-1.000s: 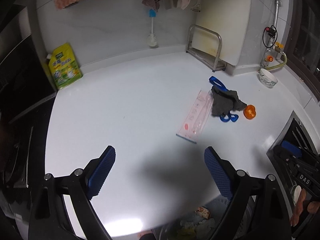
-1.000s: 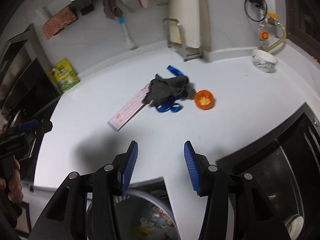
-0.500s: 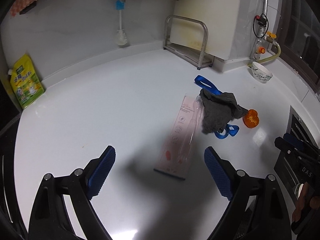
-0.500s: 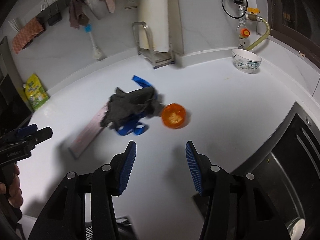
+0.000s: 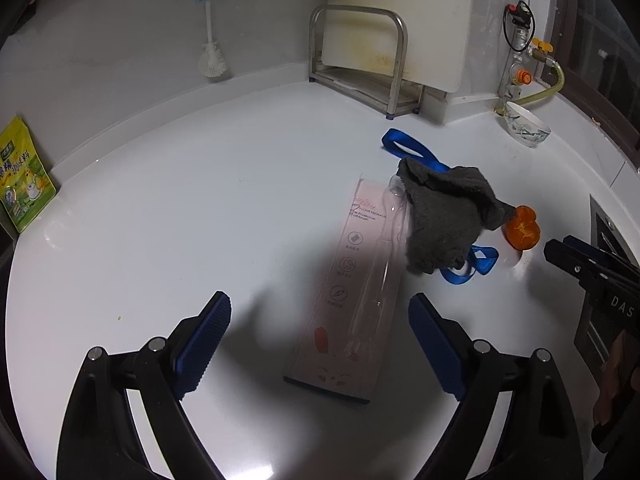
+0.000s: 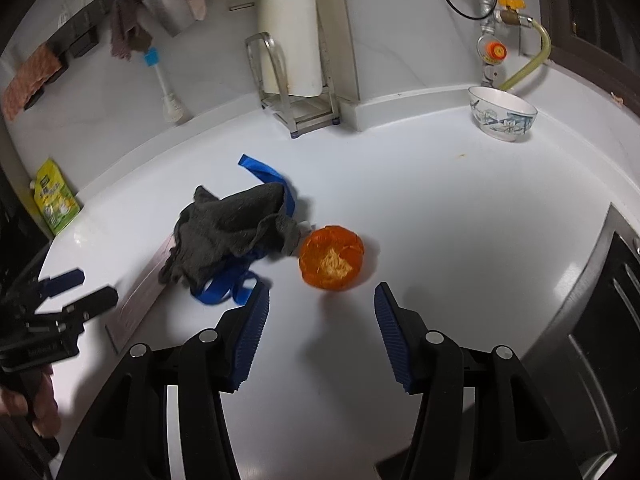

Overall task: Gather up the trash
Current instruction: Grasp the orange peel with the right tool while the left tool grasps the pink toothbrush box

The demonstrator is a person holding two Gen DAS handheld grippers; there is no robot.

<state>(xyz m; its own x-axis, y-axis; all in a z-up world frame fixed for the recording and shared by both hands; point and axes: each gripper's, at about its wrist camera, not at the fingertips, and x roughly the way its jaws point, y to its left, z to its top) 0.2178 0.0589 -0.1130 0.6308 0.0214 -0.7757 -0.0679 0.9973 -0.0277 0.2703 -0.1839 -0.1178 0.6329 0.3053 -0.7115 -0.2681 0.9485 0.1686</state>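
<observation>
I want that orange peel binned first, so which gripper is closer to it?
Right. The right gripper hangs just short of the orange peel, jaws opening and empty. The left gripper is over the pink package, beyond the grey cloth.

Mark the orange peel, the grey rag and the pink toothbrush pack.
orange peel [image 6: 331, 258], right wrist view, on its pale inner middle.
grey rag [image 5: 444, 216], left wrist view, on the middle of the bunched cloth.
pink toothbrush pack [image 5: 344, 300], left wrist view, on its printed face.

White counter [image 5: 200, 208], white wall [image 5: 132, 36] (dim), dark window [image 5: 600, 12].
</observation>
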